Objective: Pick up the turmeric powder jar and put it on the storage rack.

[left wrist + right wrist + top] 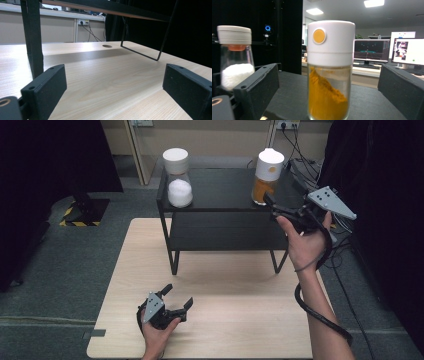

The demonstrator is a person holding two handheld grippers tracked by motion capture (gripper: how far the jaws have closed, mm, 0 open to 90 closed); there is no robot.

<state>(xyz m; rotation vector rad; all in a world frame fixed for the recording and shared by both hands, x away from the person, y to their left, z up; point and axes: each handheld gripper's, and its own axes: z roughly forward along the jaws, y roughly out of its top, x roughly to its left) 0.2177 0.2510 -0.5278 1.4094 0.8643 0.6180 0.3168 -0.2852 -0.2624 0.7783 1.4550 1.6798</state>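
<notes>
I'm holding the right gripper up at the top shelf of the black rack, jaws spread wide and gripping nothing. In the right gripper view the orange jar is standing upright between the two jaws, a bit ahead of them, not touching either one. It's sitting on the right end of the top shelf, white lid with an orange dot, orange powder inside. The white jar is standing at the left end of the same shelf, well apart from the orange jar. I'm resting the left gripper low on the table, in front of the rack, jaws also wide and empty, pointing toward the rack's legs.
</notes>
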